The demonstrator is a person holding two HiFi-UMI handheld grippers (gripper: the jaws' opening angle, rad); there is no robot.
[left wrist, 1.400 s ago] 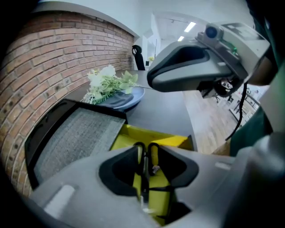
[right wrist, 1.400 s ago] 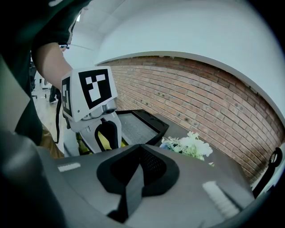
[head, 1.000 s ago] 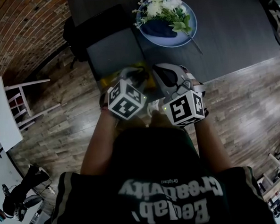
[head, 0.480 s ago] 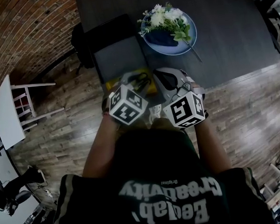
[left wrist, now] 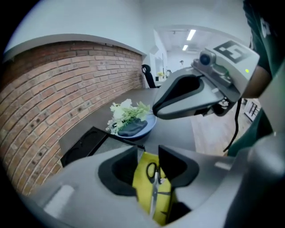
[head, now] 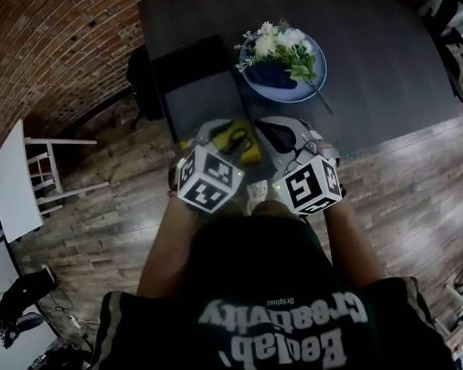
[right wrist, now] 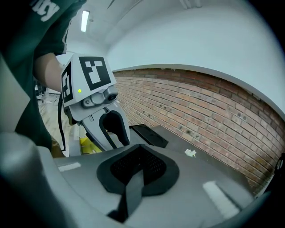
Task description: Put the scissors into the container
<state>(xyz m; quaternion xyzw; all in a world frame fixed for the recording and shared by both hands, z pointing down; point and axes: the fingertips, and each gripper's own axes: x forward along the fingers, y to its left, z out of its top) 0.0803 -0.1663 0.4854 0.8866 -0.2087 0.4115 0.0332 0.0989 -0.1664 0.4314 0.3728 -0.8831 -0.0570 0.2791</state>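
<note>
My right claw (right wrist: 139, 153) hangs at about 3 o'clock from the work in the head view, its jaws pressed together on nothing. My left claw (left wrist: 148, 156) stands wide, its jaws having just opened a touch further, and it grips nothing. Down through its gap I see the scissors (left wrist: 154, 182), with neither pad touching them.

They lie flat on a yellow sheet (left wrist: 162, 202) at the near edge of the table (left wrist: 178, 133), black loops toward 12 o'clock and blades back toward me. Whether the sheet rests on the table I cannot tell.

I judge them light and stiff, with thin, slick steel blades lying close to the sheet, so hard to get under. I would close across the pivot or the base of the loops, where they are thickest and the plastic gives grip. Taken by one loop, the blades may swing apart.

Beyond, at 11 o'clock, lies a shallow black tray (head: 198, 88), likely the container. Farther, at 1 o'clock, a blue plate (head: 318, 73) carries flowers (head: 281, 44).
</note>
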